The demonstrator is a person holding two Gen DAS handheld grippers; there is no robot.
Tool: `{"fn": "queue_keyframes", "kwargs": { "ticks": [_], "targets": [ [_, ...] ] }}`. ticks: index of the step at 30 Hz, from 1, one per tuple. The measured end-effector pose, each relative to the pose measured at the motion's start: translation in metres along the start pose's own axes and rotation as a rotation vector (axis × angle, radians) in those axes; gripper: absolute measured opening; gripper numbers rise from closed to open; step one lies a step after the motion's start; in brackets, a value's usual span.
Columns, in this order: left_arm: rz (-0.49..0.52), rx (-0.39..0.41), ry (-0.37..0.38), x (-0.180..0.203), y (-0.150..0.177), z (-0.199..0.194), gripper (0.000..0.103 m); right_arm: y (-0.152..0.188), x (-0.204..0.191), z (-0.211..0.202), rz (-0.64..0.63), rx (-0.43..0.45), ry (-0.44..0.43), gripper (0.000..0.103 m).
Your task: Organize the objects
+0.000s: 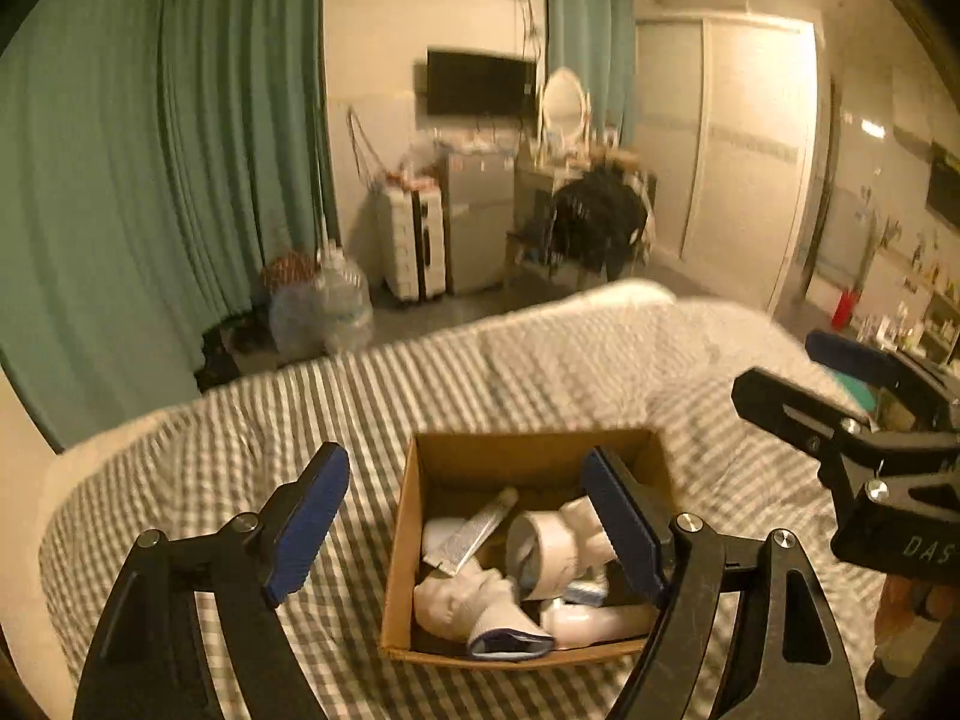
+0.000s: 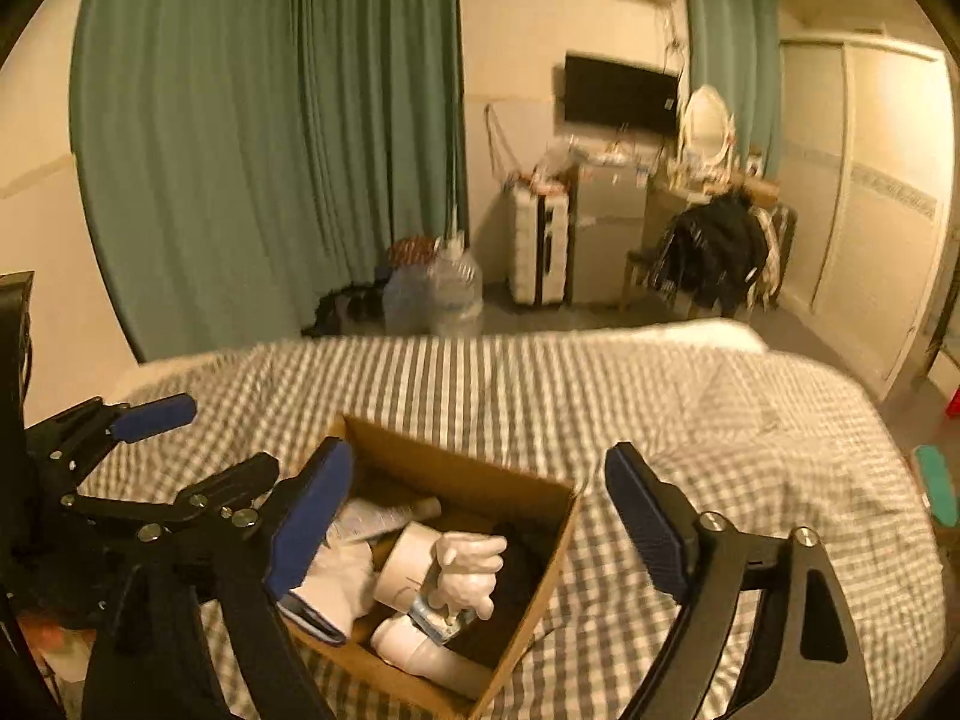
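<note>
An open cardboard box (image 1: 401, 540) sits on the checked bedspread and also shows in the right wrist view (image 2: 540, 564). It holds a silver tube (image 1: 474, 531), a roll of white tape (image 1: 543, 546), white socks (image 1: 462, 600) and other white items. My left gripper (image 1: 474, 528) is open and empty above the box, its right finger over the box's right side. My right gripper (image 2: 486, 534) is open and empty above the box too, its left finger over the box's left wall. Each gripper shows in the other's view, the right one (image 1: 840, 384) and the left one (image 2: 180, 444).
The bed with the checked cover (image 2: 690, 420) fills the foreground. A teal object (image 2: 936, 483) lies at its right edge. Beyond it stand green curtains (image 1: 150, 180), water bottles (image 1: 336, 306), a suitcase (image 1: 414, 240) and a chair with dark clothes (image 1: 600, 222).
</note>
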State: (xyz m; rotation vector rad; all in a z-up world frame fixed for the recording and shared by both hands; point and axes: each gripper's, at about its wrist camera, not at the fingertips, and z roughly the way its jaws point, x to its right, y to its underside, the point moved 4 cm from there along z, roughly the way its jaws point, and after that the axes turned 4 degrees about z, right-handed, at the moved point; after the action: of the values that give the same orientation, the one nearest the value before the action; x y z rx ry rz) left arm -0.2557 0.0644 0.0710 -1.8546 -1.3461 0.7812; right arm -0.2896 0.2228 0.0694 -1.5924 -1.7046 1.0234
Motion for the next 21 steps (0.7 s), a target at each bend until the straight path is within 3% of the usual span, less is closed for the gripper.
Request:
{"fn": "queue_keyframes", "kwargs": {
  "ticks": [7, 14, 21],
  "targets": [
    [-0.003, 0.138, -0.007, 0.001, -0.028, -0.098, 0.094, -0.035, -0.015, -0.107, -0.034, 0.145, 0.034, 0.093],
    [0.030, 0.264, -0.045, 0.004, -0.034, -0.173, 0.102, -0.044, -0.025, -0.192, -0.033, 0.271, 0.052, 0.100],
    [0.041, 0.372, -0.080, 0.005, -0.017, -0.218, 0.103, -0.032, -0.038, -0.232, -0.066, 0.361, 0.087, 0.102]
  ]
}}
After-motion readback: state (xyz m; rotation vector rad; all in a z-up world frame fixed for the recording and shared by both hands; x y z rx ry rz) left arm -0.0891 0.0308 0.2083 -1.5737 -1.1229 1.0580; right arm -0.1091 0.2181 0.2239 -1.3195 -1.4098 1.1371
